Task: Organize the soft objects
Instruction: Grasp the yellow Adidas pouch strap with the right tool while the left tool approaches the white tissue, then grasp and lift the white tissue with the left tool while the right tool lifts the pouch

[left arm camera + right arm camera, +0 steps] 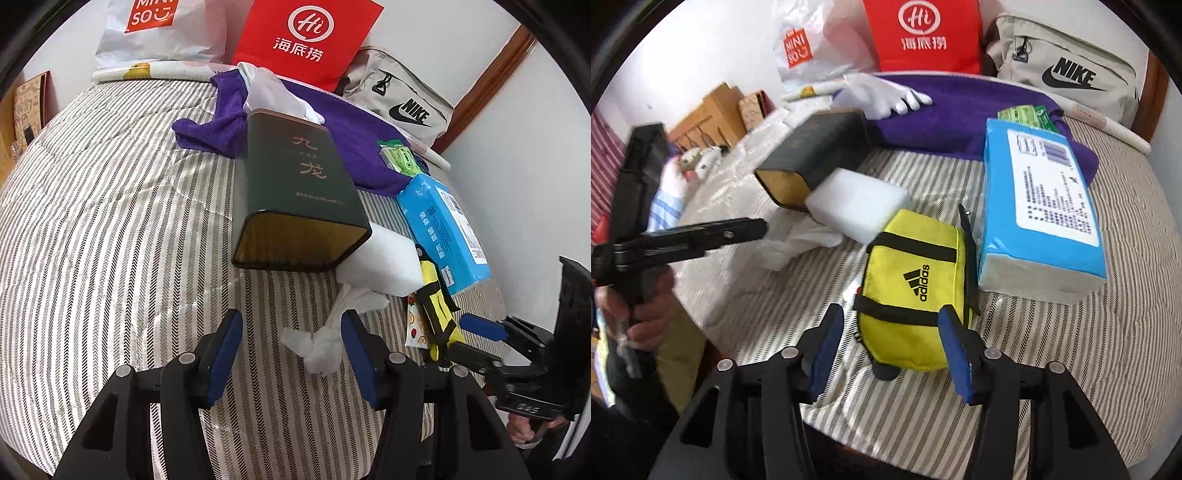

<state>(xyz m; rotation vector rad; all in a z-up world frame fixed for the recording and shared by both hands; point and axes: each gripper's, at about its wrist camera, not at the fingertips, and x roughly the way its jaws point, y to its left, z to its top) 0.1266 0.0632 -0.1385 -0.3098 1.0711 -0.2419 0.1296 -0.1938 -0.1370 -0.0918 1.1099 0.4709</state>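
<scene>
Two grippers are seen above a striped bed (110, 206). The left gripper (291, 354) is held about half open, with a crumpled white tissue (325, 339) lying between its blue pads, which do not press on it. The right gripper (892, 343) is likewise half open, its pads set on either side of the near end of a yellow pouch (916, 280); nothing is gripped. A dark green box (295, 192) lies on its side in the middle of the bed. Against the box a white foam block (857, 205) is rested, and the pouch lies just beyond that block. A blue tissue pack (1041, 206) is placed beside the pouch, farther from the box. Behind the box a purple towel (960, 107) is spread, with a white glove (886, 96) on it.
</scene>
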